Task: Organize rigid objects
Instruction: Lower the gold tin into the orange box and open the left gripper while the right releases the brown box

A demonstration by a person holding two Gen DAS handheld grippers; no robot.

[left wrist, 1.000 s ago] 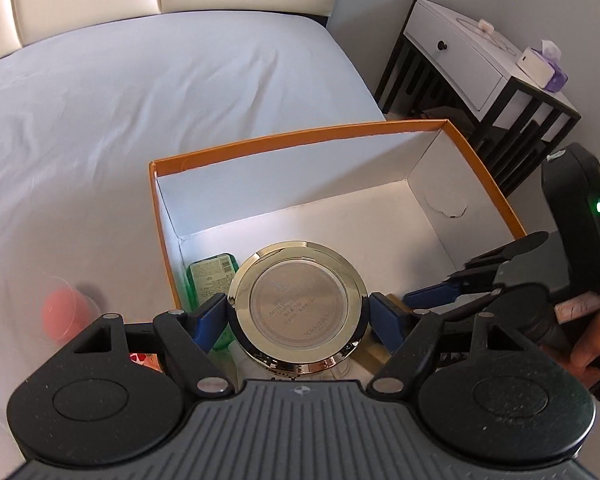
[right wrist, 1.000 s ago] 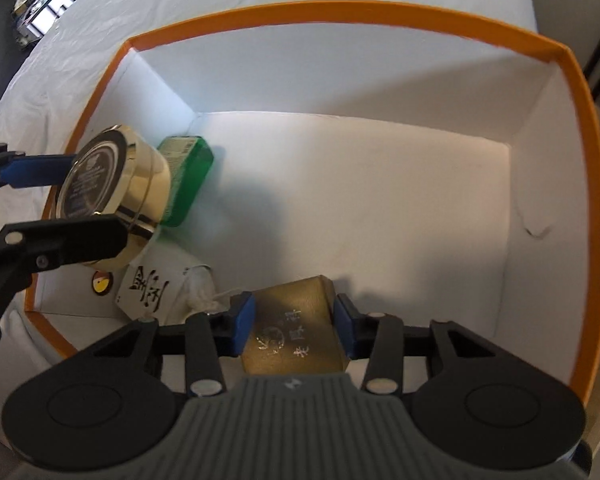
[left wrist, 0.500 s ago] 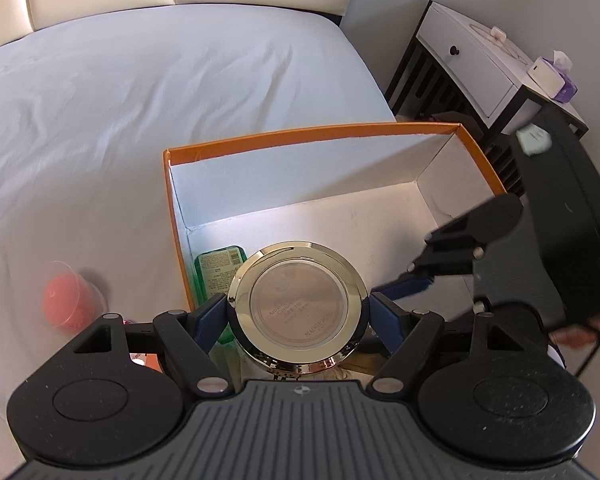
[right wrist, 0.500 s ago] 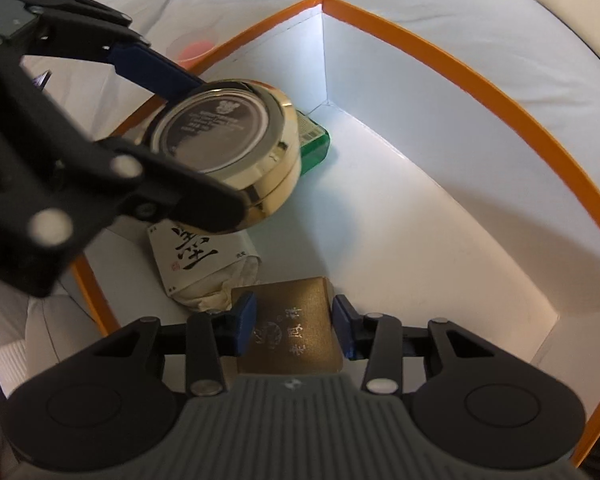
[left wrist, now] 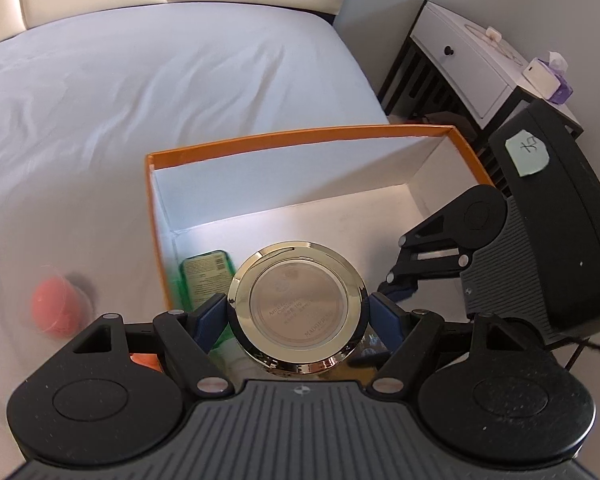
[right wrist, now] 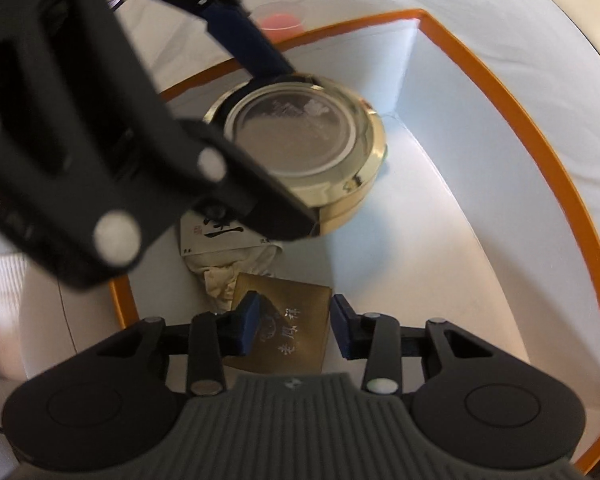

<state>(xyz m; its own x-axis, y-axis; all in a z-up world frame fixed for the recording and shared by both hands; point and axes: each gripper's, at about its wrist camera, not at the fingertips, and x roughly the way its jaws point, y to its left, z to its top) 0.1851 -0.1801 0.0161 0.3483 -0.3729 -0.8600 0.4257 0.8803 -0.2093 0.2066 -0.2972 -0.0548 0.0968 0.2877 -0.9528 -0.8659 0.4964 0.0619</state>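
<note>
My left gripper (left wrist: 298, 316) is shut on a round gold compact (left wrist: 298, 308), held over the near left part of the orange box (left wrist: 300, 136). The right wrist view shows the same compact (right wrist: 300, 140) between the left gripper's black fingers (right wrist: 228, 184). My right gripper (right wrist: 294, 312) points down into the box over a flat gold box (right wrist: 296, 340) with pale characters. The gold box lies askew: the left pad overlaps its face and a sliver of white floor shows beside the right pad. I see no squeeze on it.
In the orange box (right wrist: 500, 80) are a green container (left wrist: 204, 276) at the left corner and a white pouch (right wrist: 220, 236) with black characters. A pink thing in a clear cup (left wrist: 56, 308) sits on the bed sheet (left wrist: 140, 100). A nightstand (left wrist: 460, 52) stands at the right.
My right gripper has rolled and swung round beside the left one. The gold box, held squarely between its pads before, now lies askew under them. The left gripper kept still with the compact.
</note>
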